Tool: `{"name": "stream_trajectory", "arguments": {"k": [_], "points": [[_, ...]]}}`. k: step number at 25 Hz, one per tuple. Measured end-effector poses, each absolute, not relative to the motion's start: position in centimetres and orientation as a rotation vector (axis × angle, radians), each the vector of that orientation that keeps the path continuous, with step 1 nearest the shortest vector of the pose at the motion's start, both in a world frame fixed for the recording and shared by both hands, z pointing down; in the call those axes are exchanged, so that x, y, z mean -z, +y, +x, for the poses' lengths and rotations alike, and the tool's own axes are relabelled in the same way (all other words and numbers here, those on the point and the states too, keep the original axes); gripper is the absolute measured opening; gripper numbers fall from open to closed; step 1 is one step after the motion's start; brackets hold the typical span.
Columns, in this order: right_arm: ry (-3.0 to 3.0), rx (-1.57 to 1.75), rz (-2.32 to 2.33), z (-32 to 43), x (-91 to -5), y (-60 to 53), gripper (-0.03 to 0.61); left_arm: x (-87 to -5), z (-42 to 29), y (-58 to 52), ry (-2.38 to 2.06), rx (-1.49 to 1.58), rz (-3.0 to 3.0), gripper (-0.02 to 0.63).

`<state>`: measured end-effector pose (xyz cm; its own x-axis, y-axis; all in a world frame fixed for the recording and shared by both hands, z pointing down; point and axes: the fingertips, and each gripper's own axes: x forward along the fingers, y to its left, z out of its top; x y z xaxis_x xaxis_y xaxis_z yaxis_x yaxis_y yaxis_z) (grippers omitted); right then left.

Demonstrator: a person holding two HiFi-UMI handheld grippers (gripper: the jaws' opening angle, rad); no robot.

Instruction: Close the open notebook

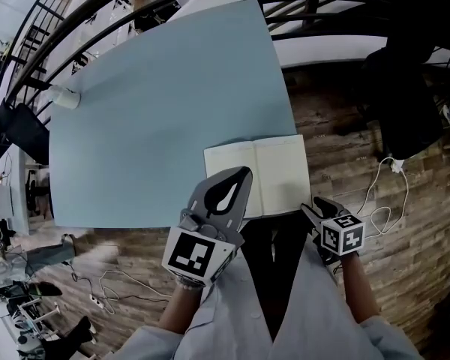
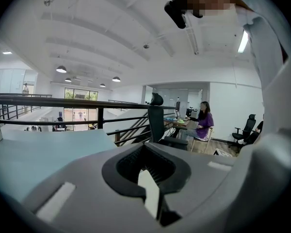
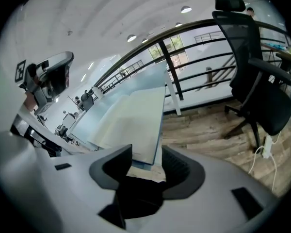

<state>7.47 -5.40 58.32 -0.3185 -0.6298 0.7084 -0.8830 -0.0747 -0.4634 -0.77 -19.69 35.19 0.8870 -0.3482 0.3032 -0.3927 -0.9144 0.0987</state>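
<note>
Notebook (image 1: 266, 172) open, near-left corner hidden behind left tongs (image 1: 238, 180)

Pale blue rectangular tabletop (image 1: 157, 103) above brown wood-plank floor (image 1: 330, 126). Black metal railing (image 2: 63, 101) runs along the far side. Black mesh office chair (image 3: 252, 72) at right. White vaulted ceiling (image 2: 97, 38) carries round lamps (image 2: 61, 69).
</note>
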Motion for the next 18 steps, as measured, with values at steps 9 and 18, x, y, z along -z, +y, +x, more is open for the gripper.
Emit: {"name": "stream_trajectory", "arguments": {"k": [9, 18], "points": [[-1.955, -1.416, 1.621, 7.69, -58.81, -5.31, 0.166, -35.41, -0.5, -19.62, -0.599, -0.435, 2.888, 0.003], [-1.923, -1.338, 1.585, 7.71, -58.29, -5.51, 0.127, -35.39, -0.58, -19.66, -0.613, -0.422, 2.882, 0.003]]}}
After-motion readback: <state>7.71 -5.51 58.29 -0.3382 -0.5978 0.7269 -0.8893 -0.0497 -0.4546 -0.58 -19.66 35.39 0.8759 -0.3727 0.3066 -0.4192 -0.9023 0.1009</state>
